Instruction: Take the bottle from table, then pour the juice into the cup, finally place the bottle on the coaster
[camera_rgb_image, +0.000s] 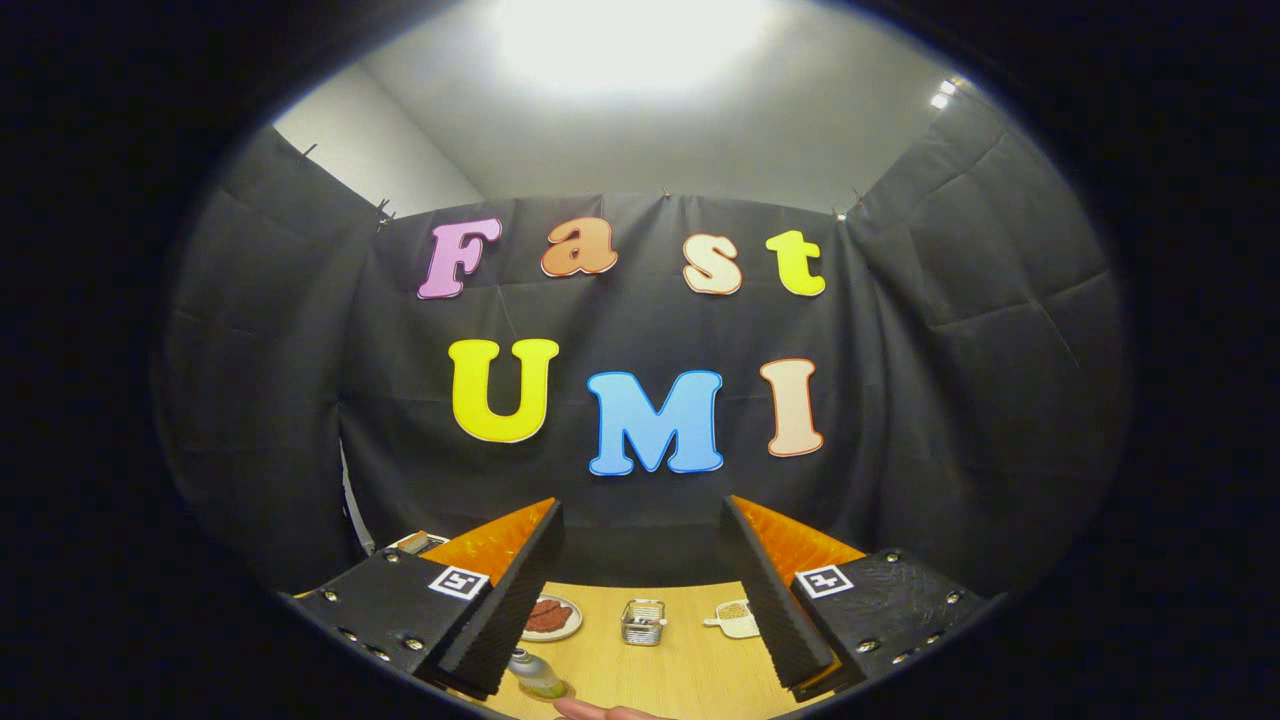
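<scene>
My gripper (640, 600) is spread wide, its two fingers angled apart with a broad gap between them, and nothing is pressed between or touching either one. I hold it up above the wooden tabletop (690, 670), looking mostly at the booth's dark cloth wall.

Down between my fingers, the bottle (536, 675) stands on the tabletop just beside the tip of my left finger, a small clear bottle with a pale cap and yellowish-green juice in it; whether it touches the finger I cannot tell. A fingertip of a person's hand (600, 712) shows just in front of the bottle.

Farther out, between the fingers, sits a small clear cup (643, 621). To its left is a round plate (552, 617) with reddish-brown pieces on it, partly behind my left finger. To the cup's right lies a pale flat coaster (735, 620), close by my right finger.
</scene>
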